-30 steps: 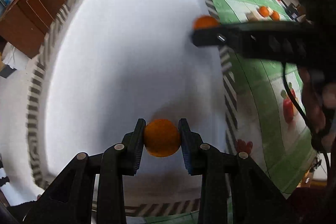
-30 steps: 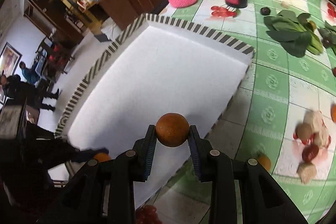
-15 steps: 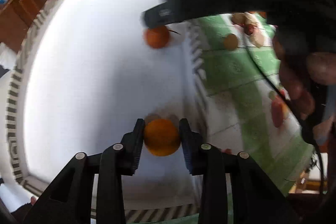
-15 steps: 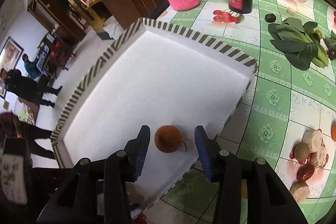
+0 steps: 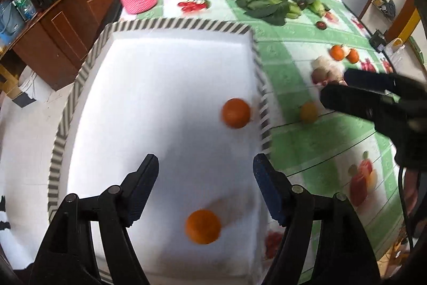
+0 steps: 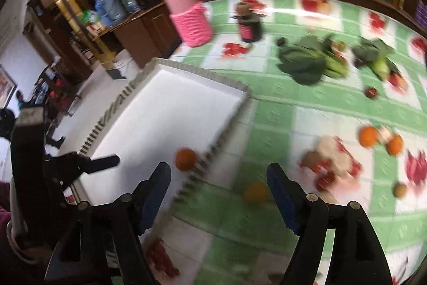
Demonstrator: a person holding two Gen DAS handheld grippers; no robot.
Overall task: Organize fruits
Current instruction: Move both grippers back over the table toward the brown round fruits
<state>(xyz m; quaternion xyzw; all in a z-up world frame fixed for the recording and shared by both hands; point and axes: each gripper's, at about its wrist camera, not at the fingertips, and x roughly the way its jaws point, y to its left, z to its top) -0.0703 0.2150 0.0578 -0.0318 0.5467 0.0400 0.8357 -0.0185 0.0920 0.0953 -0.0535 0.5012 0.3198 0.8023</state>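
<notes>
Green checked tablecloth (image 5: 307, 151). White tray (image 5: 160, 103) on it holds two oranges: one (image 5: 236, 113) near right rim, other (image 5: 203, 226) below left gripper (image 5: 205, 178). Both grippers' jaws opening, empty; right gripper (image 6: 218, 186) over tray edge. Third orange (image 6: 256, 192) on cloth.

Black plastic gripper (image 5: 205, 172) arms, silver screws (blue-faced pads (image 6: 279, 184)).

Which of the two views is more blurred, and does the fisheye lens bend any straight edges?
Right wrist view: heavy motion blur, smearing the leafy greens and the striped rim of the white tray. Left wrist view: mostly sharp, only the two oranges in the tray slightly smeared; the tray's straight rim bows outward.
</notes>
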